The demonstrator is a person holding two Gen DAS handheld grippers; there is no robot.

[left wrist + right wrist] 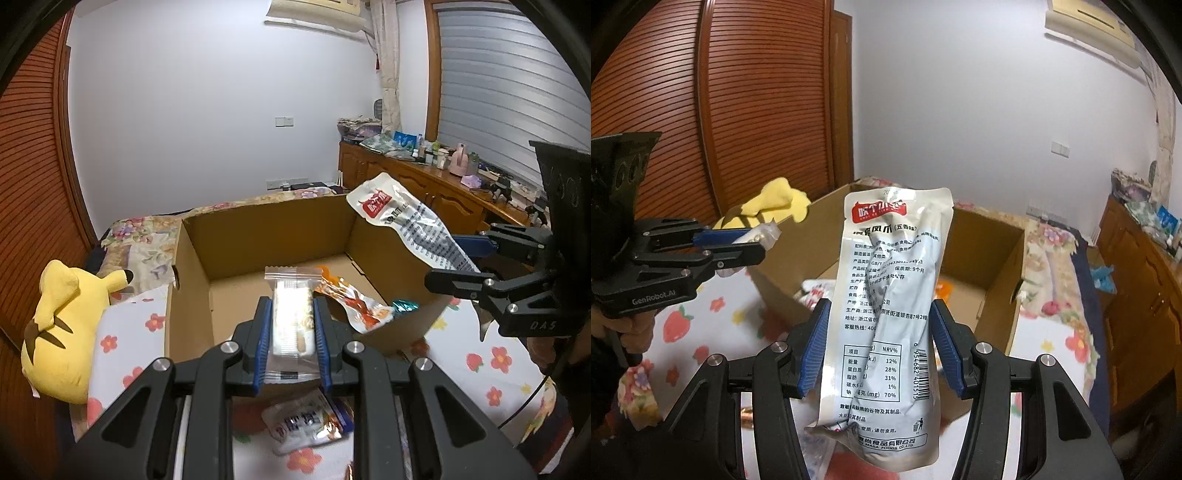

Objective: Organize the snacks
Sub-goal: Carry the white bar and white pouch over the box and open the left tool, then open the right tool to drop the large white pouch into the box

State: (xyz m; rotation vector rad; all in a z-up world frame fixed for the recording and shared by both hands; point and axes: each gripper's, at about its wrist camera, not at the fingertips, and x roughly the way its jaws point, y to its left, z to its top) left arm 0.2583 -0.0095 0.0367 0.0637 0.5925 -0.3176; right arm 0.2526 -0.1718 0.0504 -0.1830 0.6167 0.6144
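Observation:
My left gripper (291, 308) is shut on a small clear-wrapped white snack bar (292, 317), held over the near edge of an open cardboard box (258, 229). An orange snack packet (354, 302) lies on the box floor. My right gripper (879, 310) is shut on a long silver pouch (890, 306) with a red logo and printed text, held upright before the box (990, 273). In the left wrist view that pouch (402, 218) and the right gripper (448, 260) hang over the box's right wall. The left gripper (761, 243) shows at the left of the right wrist view.
The box sits on a bed with a flowered sheet (491, 354). Another snack packet (310, 424) lies on the sheet below my left gripper. A yellow plush toy (62, 325) rests left of the box. A wooden cabinet (424, 184) with clutter runs along the right wall.

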